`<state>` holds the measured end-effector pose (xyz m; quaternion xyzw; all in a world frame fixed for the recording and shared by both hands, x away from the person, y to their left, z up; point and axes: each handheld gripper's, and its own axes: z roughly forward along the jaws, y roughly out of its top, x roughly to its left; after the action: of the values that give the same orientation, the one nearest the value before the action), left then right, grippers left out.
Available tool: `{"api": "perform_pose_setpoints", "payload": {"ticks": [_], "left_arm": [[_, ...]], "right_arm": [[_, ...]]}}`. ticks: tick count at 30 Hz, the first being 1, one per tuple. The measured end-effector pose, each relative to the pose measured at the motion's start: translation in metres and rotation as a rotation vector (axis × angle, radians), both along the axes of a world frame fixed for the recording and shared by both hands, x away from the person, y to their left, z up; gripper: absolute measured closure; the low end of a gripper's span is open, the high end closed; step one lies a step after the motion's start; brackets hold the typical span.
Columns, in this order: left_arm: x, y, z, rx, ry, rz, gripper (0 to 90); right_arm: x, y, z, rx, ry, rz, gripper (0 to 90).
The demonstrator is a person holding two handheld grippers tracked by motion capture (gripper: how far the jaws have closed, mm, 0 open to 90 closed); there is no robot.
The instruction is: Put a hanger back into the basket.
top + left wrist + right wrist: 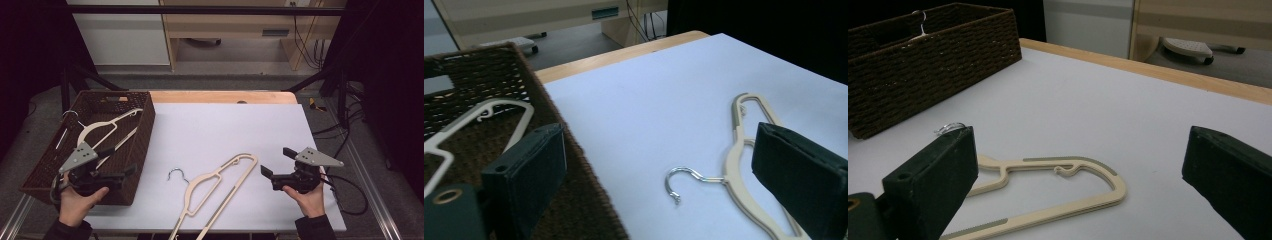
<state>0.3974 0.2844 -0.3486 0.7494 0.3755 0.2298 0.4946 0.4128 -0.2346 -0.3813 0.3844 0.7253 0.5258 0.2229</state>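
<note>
Scene: desk [225, 125] with a white top, a brown woven basket [142, 145] at its left side.
Left claw [120, 162]: held in the person's left hand [77, 202] over the near right corner of the basket; jaws stand wide apart with nothing between them. In the left gripper view one jaw hangs over the basket's inside and the other over the white top.
Right claw [277, 162]: held in the person's right hand [310, 197] above the right part of the desk, pointing left; jaws wide, nothing between them.
Cream hanger on desk [220, 187]: lies flat on the white top between the two claws, its metal hook [176, 173] pointing toward the basket, its long end running to the near edge. Neither claw touches it.
Right gripper view: same hanger [1048, 192] lies ahead of and between the open jaws.
Cream hanger in basket [107, 130]: rests inside the basket, tilted, one end up against the far right wall; apart from the left claw.
Background: pale wooden furniture beyond the desk.
</note>
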Motion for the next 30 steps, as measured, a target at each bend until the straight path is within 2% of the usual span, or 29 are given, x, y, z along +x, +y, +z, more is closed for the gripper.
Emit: {"api": "perform_pose_setpoints", "payload": {"ticks": [6, 14, 20, 21, 23, 25, 30], "left_arm": [[-0.009, -0.021, -0.016, -0.018, 0.027, -0.039, 7.8], [-0.017, -0.040, -0.039, -0.004, 0.051, -0.083, 9.8], [-0.018, -0.047, -0.060, 0.029, 0.084, -0.108, 9.9], [-0.019, -0.048, -0.062, 0.034, 0.079, -0.111, 10.2], [-0.021, -0.050, -0.064, 0.053, 0.071, -0.115, 9.5], [-0.023, -0.052, -0.065, 0.044, 0.078, -0.133, 9.7], [-0.025, -0.054, -0.067, 0.050, 0.069, -0.139, 9.4]], "right_arm": [[0.000, 0.005, 0.001, -0.010, 0.004, 0.006, 1.5], [0.004, 0.021, 0.004, -0.021, 0.003, 0.030, 2.3], [0.008, 0.046, 0.005, -0.052, 0.023, 0.064, 4.8], [0.009, 0.050, 0.005, -0.063, 0.027, 0.070, 5.0], [0.010, 0.059, 0.005, -0.073, 0.032, 0.080, 6.3], [0.013, 0.068, 0.006, -0.079, 0.043, 0.089, 7.0], [0.021, 0.098, 0.005, -0.086, 0.068, 0.134, 8.6]]}}
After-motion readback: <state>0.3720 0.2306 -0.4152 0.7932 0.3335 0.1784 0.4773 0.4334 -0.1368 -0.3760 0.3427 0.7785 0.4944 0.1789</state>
